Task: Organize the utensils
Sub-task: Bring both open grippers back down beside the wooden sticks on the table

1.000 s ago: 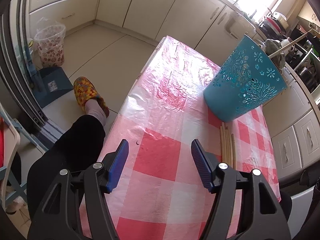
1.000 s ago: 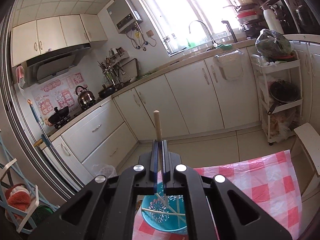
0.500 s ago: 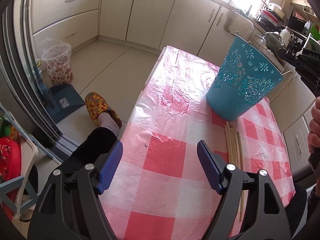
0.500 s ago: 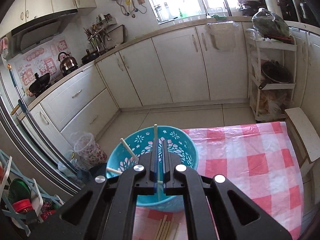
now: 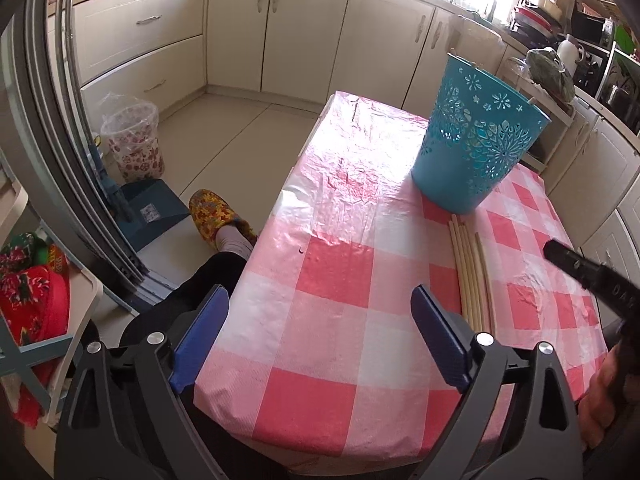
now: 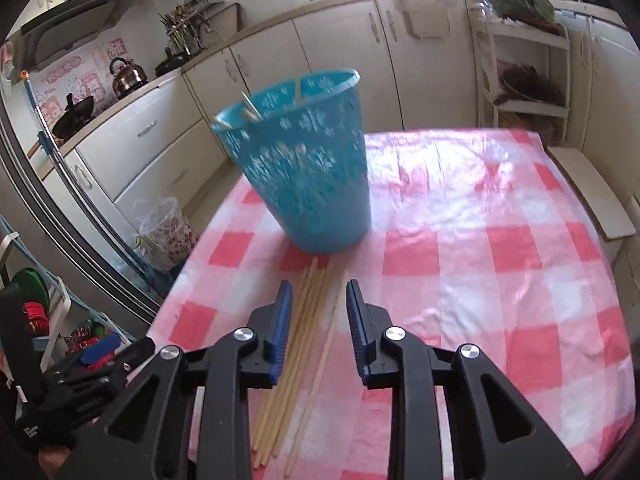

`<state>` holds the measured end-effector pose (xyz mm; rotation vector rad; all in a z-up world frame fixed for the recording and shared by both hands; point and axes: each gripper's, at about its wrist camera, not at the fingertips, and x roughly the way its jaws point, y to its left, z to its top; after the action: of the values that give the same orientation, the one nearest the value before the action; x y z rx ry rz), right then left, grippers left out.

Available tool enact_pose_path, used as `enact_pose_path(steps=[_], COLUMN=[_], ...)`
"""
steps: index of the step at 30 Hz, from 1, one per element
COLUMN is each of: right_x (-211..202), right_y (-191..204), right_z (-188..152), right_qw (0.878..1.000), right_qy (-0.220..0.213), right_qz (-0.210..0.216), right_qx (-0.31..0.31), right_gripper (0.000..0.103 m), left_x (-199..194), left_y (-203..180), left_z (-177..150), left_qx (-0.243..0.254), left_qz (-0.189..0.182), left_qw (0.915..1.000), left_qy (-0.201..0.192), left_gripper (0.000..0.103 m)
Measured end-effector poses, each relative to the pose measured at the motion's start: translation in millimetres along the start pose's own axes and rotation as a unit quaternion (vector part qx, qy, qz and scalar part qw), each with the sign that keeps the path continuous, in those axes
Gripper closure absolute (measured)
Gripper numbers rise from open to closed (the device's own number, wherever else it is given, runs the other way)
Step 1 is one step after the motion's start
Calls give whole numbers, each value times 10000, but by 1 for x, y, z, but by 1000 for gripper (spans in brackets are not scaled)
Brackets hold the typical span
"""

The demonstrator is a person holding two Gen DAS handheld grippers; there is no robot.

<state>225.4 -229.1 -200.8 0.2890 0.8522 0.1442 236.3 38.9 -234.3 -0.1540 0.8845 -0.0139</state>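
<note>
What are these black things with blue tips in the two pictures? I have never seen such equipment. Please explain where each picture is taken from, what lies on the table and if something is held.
There is no robot here. A person holds one pair of hand-operated tongs in each hand, and a small camera on each looks forward along its fingers. One picture comes from the left tongs, the other from the right tongs.

On the table with the pink checked cloth stands a blue basket with a few sticks already in it. In front of it lies a row of wooden chopsticks.

Nothing is held now. The left tongs are wide open over bare cloth. The right tongs have just been opening and hang over the chopsticks, without pressing on them.
</note>
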Motion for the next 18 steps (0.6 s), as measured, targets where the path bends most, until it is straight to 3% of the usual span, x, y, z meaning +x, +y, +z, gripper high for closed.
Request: enact_pose_path(steps=[8, 18], right_x=[12, 16], right_y=[0, 3], right_z=[-17, -31], right_qw=[9992, 9986], right_qy=[244, 350], right_qz=[-307, -388], right_qx=[77, 75], right_gripper=[75, 75], left_x=[-7, -15], left_y=[4, 9], left_z=[-11, -16], left_qx=[-103, -187], left_qz=[-51, -96], left_qw=[9999, 9998], left_qy=[41, 47], left_gripper=[13, 11])
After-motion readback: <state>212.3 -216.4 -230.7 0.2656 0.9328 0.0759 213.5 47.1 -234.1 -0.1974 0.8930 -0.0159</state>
